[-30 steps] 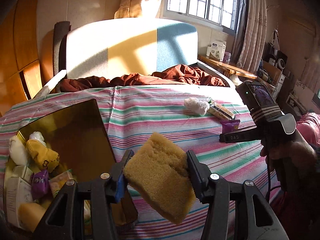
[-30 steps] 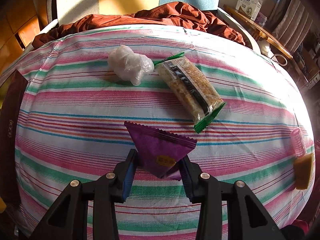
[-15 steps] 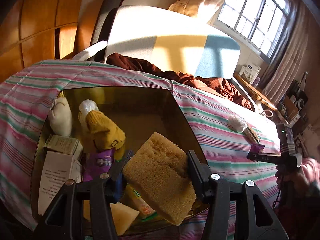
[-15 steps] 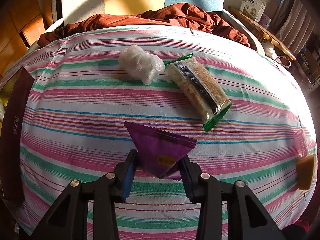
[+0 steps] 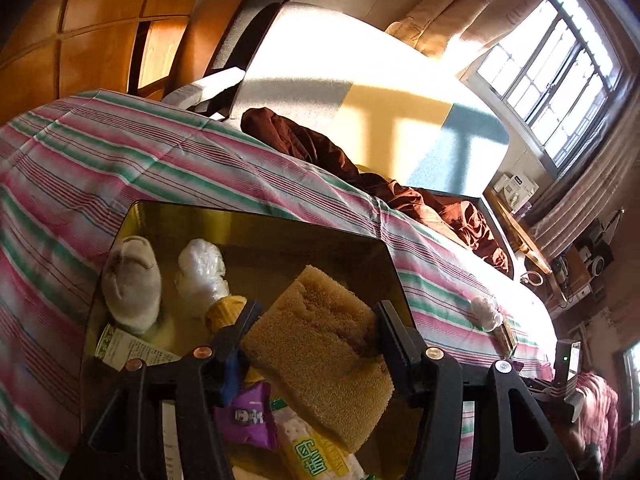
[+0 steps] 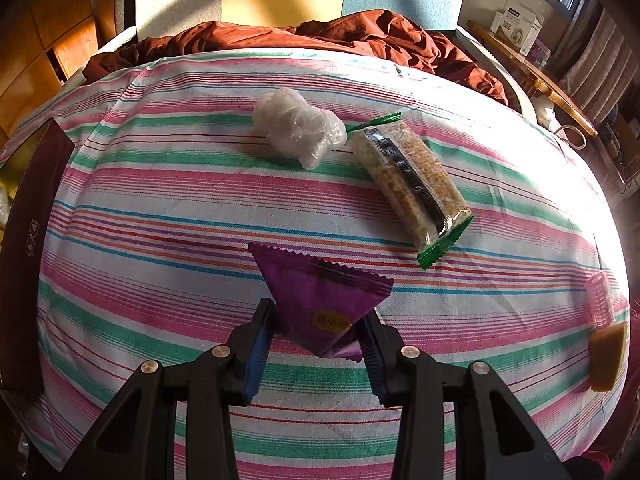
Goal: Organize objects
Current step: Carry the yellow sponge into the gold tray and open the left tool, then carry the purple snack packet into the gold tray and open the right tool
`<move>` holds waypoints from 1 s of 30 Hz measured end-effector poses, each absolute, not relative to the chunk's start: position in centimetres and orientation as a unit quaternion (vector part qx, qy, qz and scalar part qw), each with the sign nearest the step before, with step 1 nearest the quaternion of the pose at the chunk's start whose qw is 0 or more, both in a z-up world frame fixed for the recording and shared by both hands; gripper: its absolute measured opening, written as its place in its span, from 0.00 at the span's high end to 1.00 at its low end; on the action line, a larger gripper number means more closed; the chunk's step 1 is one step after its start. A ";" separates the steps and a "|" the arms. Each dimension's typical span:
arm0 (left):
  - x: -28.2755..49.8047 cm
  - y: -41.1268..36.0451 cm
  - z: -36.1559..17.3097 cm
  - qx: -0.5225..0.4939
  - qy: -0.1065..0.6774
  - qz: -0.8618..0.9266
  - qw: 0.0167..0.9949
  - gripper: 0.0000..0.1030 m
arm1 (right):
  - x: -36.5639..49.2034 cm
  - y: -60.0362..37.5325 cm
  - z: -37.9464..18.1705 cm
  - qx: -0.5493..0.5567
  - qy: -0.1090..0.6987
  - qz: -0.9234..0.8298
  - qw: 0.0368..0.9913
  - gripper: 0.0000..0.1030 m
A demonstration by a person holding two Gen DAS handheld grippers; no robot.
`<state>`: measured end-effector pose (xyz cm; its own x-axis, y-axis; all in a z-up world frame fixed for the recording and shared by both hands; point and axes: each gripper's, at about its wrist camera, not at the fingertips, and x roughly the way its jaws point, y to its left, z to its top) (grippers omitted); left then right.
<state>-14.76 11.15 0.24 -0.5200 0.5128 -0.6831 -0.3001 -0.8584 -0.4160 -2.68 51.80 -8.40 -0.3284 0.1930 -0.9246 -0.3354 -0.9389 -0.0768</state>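
Left claw (image 5: 312, 328) jaws opening around sponge (image 5: 320, 356), long axis tilted down-right.

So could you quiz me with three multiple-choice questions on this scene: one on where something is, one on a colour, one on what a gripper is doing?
1. The sponge hangs over:
A. the gold box
B. the windowsill
C. the floor

2. The packet between the right gripper's jaws is:
A. green
B. purple
C. white

3. That right gripper is:
A. wide open, empty
B. shut on the packet
C. out of sight

Answers: 1 A, the box's contents show beneath it; 2 B, its wrapper is purple; 3 B, both pads press the packet's sides.
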 end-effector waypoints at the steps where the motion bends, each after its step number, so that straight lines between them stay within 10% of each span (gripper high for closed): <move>1: -15.4 11.8 0.0 -0.431 -0.120 0.865 0.229 0.42 | -2.6 51.7 -8.4 -0.556 0.063 0.812 0.163 0.60; 15: -19.3 12.3 -2.6 -0.460 -0.085 0.866 0.175 0.22 | -2.7 51.5 -8.4 -0.558 0.059 0.812 0.160 0.60; 30: -6.1 10.8 -0.1 -0.363 -0.020 0.915 0.177 0.20 | -2.2 50.5 -8.1 -0.555 0.046 0.816 0.155 0.60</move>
<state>-6.06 10.84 -0.12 -0.6735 0.3374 -0.6577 -0.3090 -0.9368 -0.1641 -2.25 50.51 -8.05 -0.3358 0.2010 -0.9203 -0.3035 -0.9480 -0.0963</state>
